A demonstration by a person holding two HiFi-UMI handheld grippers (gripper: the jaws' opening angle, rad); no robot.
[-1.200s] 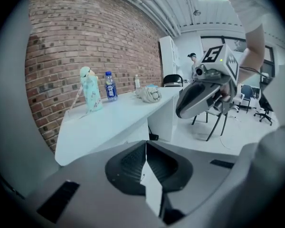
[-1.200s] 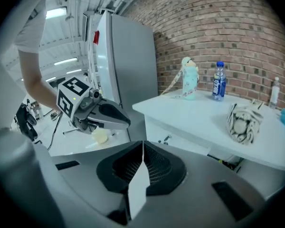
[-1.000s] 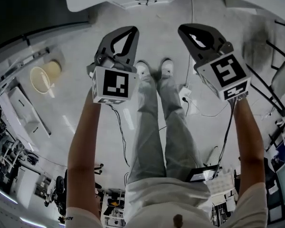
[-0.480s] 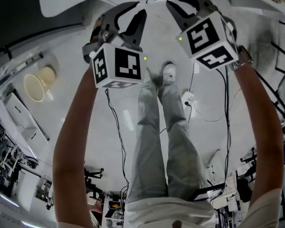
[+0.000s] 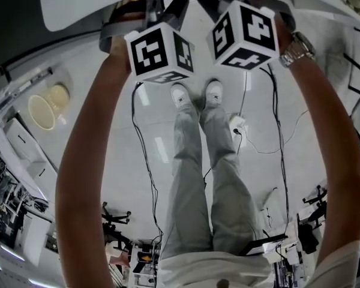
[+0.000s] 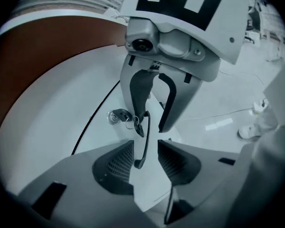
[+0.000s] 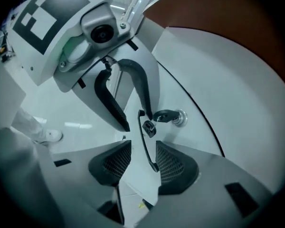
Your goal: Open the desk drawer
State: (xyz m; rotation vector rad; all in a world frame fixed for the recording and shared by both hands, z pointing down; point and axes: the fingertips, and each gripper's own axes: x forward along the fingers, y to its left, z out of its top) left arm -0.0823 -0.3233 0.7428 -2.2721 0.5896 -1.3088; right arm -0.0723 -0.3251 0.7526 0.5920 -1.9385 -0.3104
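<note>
Moved since a second ago: left gripper (image 6: 146,159) and right gripper (image 7: 143,164) now at the drawer (image 6: 102,132), jaws opening; handle (image 6: 143,139) lies between both (unpinched), long axis 12-to-6 o'clock.

The drawer front (image 6: 100,133) is white, its slim handle (image 6: 145,141) black. Beside the handle sits a silvery lock (image 6: 115,116) with dark keys (image 6: 135,123). Beyond the handle is a reddish-brown surface (image 6: 47,46). Marker cubes (image 5: 159,54) are white with black squares; trousers (image 5: 192,179) grey, shoes (image 5: 180,93) white.
</note>
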